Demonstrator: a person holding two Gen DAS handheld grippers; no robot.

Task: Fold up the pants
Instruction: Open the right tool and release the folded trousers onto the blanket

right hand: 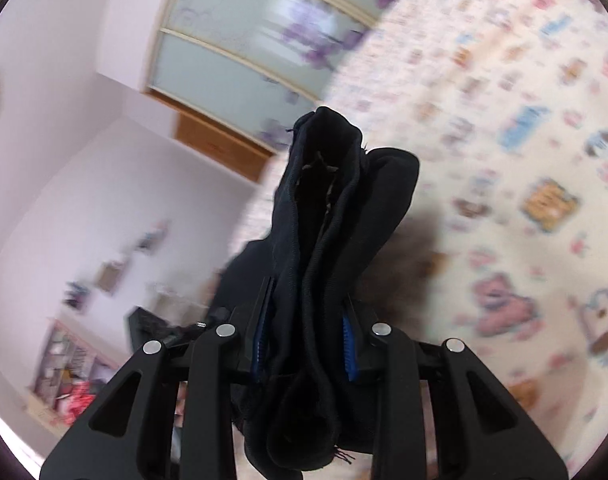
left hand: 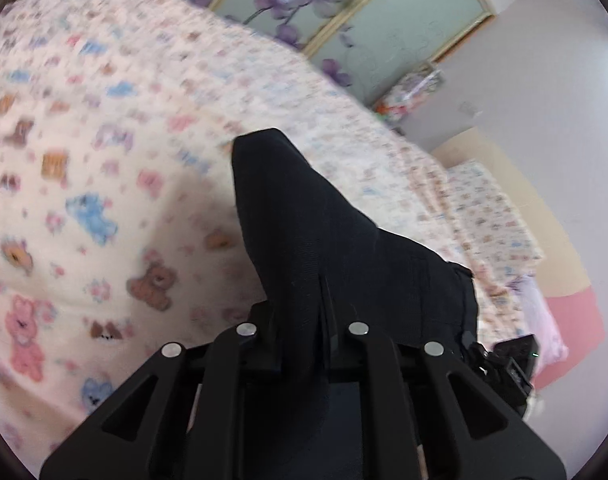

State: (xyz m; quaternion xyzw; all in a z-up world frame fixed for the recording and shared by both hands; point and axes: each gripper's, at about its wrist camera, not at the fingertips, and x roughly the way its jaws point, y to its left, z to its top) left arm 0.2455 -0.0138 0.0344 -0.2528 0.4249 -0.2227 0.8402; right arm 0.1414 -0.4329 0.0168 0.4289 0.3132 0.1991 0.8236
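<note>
Black knit pants (left hand: 304,216) bunch in both grips above the cartoon-print bedspread (left hand: 103,160). Left hand-held gripper (left hand: 304,320) pinches one fold tight. Right hand-held gripper (right hand: 308,320) clamps a thick bundle.

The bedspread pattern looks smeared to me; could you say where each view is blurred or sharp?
Left wrist view: bedspread motion-blurred, black pants and left gripper fairly sharp. Right wrist view: bedspread and wall smeared, pants in the right gripper crisp.

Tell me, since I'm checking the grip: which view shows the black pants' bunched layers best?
Right wrist view: the black pants show separate layered edges between blue pads. Left wrist view shows them only as a smooth dark mass.
</note>
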